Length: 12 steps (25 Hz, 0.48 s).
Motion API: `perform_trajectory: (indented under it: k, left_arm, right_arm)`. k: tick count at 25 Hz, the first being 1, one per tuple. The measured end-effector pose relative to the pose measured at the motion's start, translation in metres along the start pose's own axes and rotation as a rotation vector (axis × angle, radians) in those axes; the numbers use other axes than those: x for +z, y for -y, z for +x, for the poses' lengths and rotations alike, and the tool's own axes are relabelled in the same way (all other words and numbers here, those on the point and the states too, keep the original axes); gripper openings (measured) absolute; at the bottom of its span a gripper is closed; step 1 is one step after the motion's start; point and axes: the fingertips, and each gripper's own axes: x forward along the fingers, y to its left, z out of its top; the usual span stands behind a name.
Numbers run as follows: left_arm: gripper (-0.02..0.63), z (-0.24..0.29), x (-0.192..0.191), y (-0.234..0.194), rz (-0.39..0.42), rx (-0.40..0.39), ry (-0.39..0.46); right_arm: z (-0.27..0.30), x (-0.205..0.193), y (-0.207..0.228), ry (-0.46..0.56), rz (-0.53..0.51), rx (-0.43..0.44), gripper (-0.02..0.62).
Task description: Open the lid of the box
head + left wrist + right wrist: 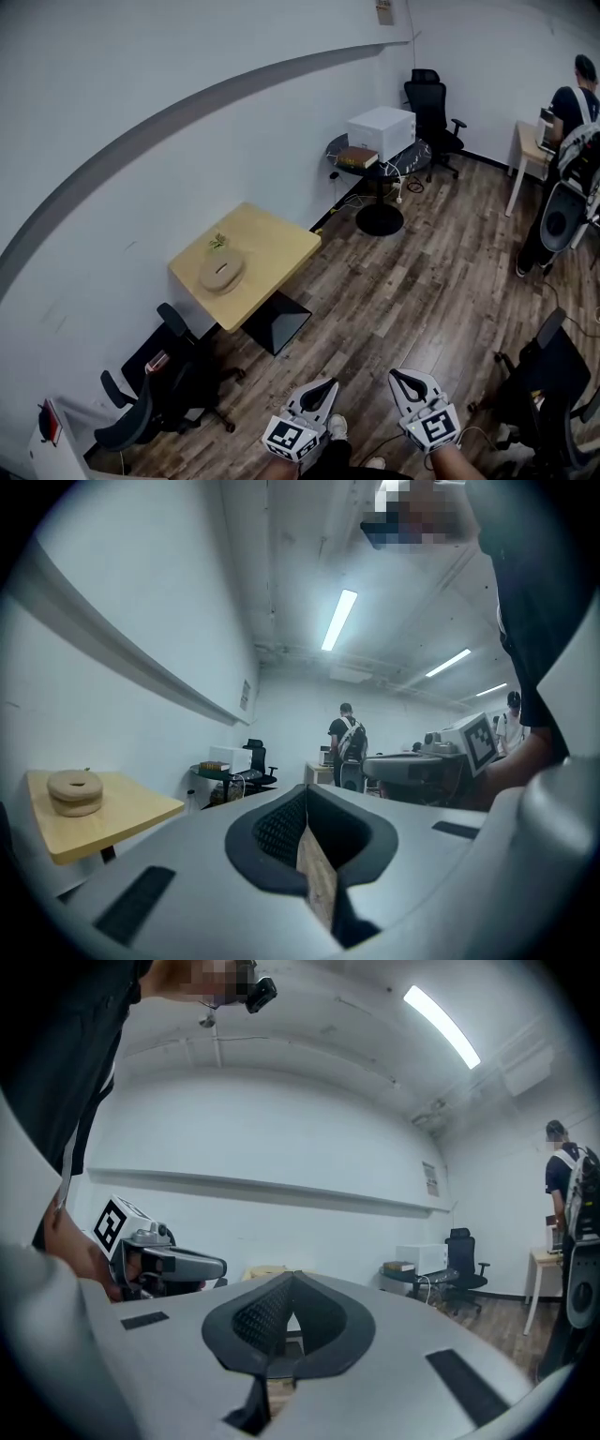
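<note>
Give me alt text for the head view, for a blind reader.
The left tool and right tool, both shut and empty, hover over a wooden floor. Ahead, a round wooden box sits on a yellow table by the wall.

We see our left tongs (pixel 307 794) closed, tips together with nothing between them. Well off to the left, a round wooden box (pixel 75 792) sits on the yellow counter (pixel 131 810). A person (pixel 347 742) stands far behind.

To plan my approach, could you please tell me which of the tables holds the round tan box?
The square light-wood table by the wall, bearing the round tan box; the round black table carries a rectangular white box instead.
</note>
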Motion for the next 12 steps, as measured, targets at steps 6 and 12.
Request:
perform_trajectory:
  k: [6, 12]
  left_arm:
    - [0.020, 0.031, 0.020, -0.062, 0.015, 0.014, 0.024]
    - [0.020, 0.048, 0.037, -0.125, 0.015, 0.022, 0.028]
  right_arm:
    - [0.068, 0.009, 0.034, -0.005, -0.019, -0.012, 0.023]
    - [0.140, 0.020, 0.039, -0.035, -0.052, 0.063, 0.144]
